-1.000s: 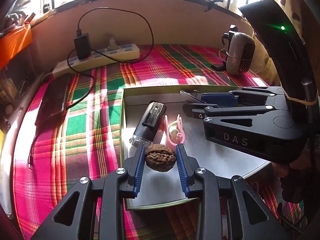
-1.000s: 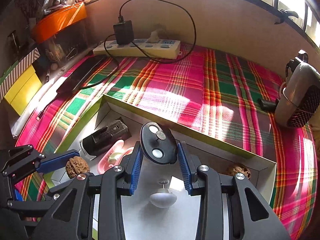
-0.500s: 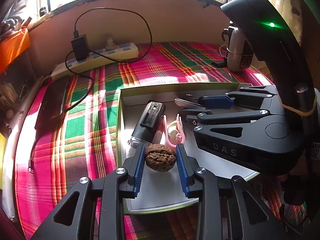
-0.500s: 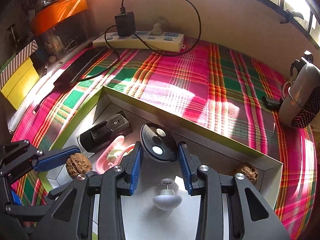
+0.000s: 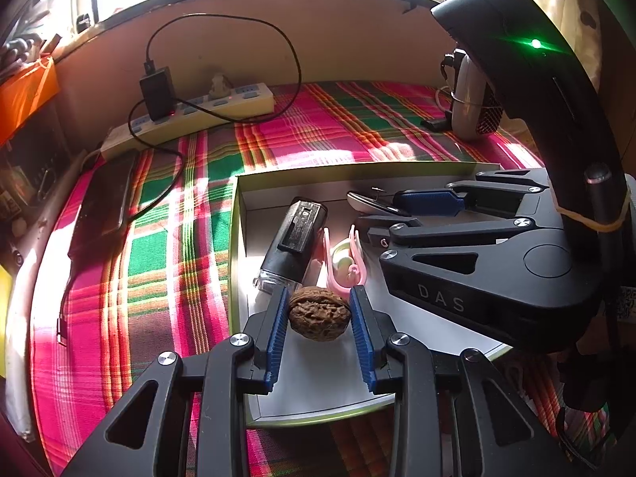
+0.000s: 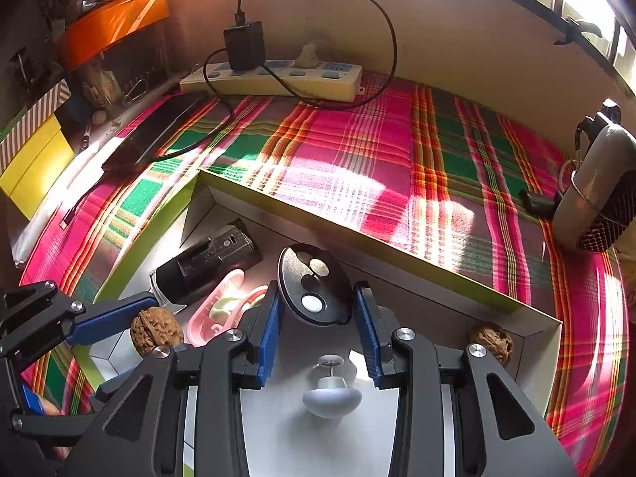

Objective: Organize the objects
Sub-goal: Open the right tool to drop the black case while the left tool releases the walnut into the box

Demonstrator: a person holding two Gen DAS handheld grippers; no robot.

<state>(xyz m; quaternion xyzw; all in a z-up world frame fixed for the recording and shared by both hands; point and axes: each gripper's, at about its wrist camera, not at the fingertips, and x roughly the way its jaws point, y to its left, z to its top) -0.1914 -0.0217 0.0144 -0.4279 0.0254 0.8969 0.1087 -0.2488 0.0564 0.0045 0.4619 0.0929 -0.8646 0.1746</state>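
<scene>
Both of your grippers have sunk closer to the shallow white green-rimmed box [image 5: 238, 214]. Your left gripper [image 5: 320, 320] is clamped on the wrinkled brown walnut [image 5: 319, 318], long axis crosswise between the pads. Your right gripper [image 6: 316, 318] pinches the black oval disc [image 6: 314, 296], tilted, face toward the camera. You are mid-placement, I judge; lower each piece further, then release.

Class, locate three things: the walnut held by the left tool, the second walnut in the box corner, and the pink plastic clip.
Held brown walnut [image 5: 319, 318], left wrist view, shell centre.
Second brown walnut [image 6: 491, 342], right wrist view, shell centre.
Pink plastic clip [image 5: 358, 269], left wrist view, right arm.
</scene>
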